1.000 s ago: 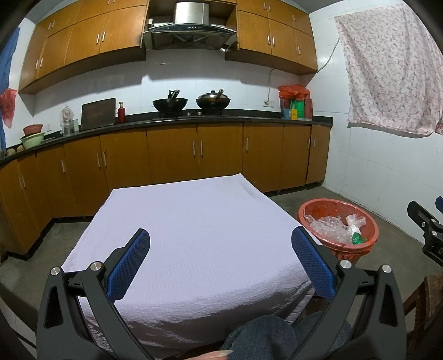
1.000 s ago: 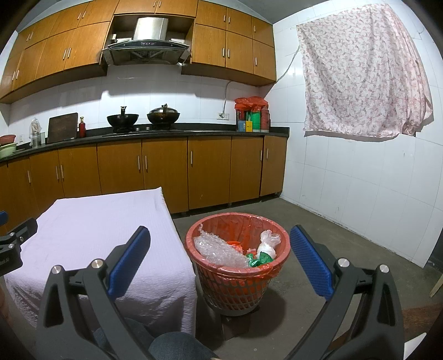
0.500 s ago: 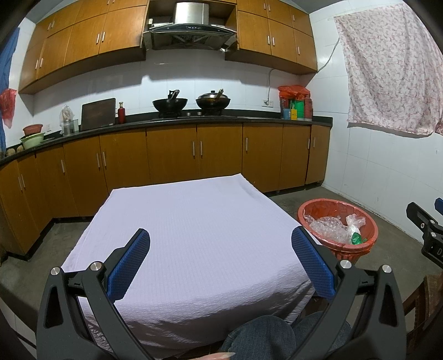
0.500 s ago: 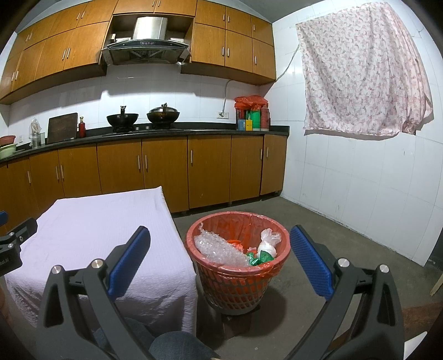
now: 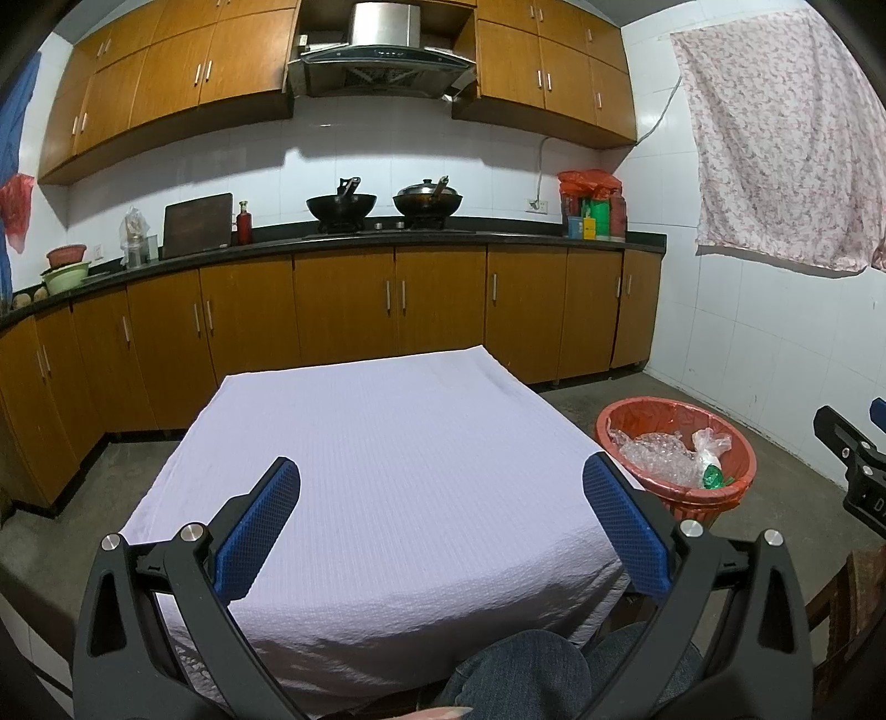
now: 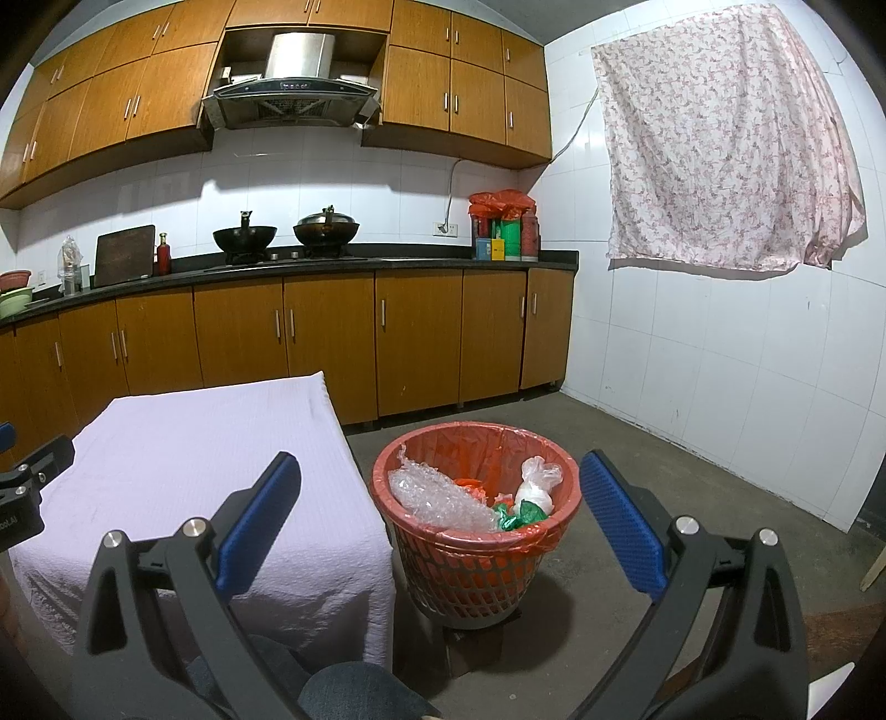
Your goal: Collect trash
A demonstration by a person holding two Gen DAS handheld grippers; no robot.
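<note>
While a person's denim-clad knees (image 5: 515,673) are showing at the near edge of both views, the left gripper (image 5: 441,490) is hovering over the near part of the table (image 5: 387,443), its blue-padded jaws spread wide with nothing between them. The right gripper (image 6: 440,482) is standing just as wide and empty, pointing at the red basket (image 6: 476,559). The table is wearing a pale lilac cloth, which is draping over the near and right edges. Just beside the table's right edge, on the concrete floor (image 6: 637,471), the basket is sitting lined with a red bag; the collected trash is lying inside it: crumpled bubble wrap (image 6: 437,498) on the left, a knotted white bag (image 6: 534,484) on the right, a green wrapper (image 6: 518,518) just near of that bag, and an orange scrap (image 6: 470,484) towards the far side. Only a narrow gap is separating the basket from the hanging cloth. To the right of the basket the floor is running open to the white tiled wall (image 6: 720,360), where a flowered cloth (image 6: 725,149) is hanging. Far beyond the table, a strip of floor is lying before the brown cabinets (image 5: 343,310). On the dark counter two woks (image 5: 382,202) are sitting under the range hood (image 5: 382,50), with a cutting board (image 5: 196,224) and a red bottle (image 5: 243,221) to their left and containers under a red bag (image 5: 590,205) at the far right.
</note>
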